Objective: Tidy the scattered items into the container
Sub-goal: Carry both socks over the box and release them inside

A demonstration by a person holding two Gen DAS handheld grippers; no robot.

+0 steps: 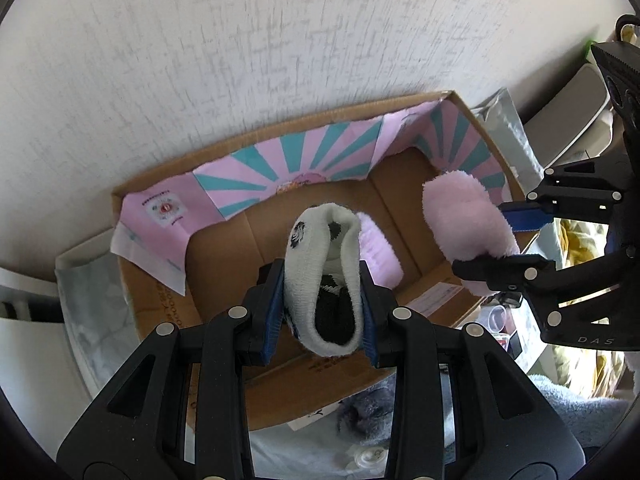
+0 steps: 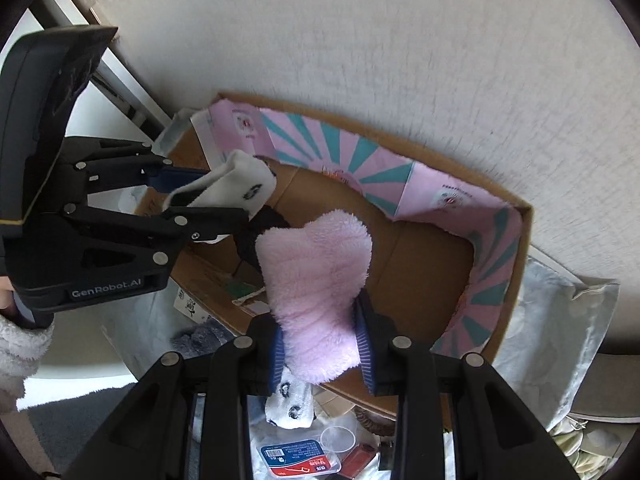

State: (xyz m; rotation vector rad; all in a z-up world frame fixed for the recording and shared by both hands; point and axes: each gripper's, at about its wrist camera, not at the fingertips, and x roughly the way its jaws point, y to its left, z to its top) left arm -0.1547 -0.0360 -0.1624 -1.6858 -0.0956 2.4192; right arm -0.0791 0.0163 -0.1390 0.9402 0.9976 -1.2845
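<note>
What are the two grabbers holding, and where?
Left gripper pinches the white sock mid-length; right gripper pinches the pink sock near its lower end.

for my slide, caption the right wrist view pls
Right gripper holding a fluffy pink sock over the cardboard box, left gripper alongside carrying a white sock.

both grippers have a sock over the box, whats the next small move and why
Probably open both grippers and let the socks drop. The left gripper is shut on the white sock and the right gripper on the pink fluffy sock; both socks hang over the open cardboard box, whose brown floor shows beneath them, so they should land inside.
</note>
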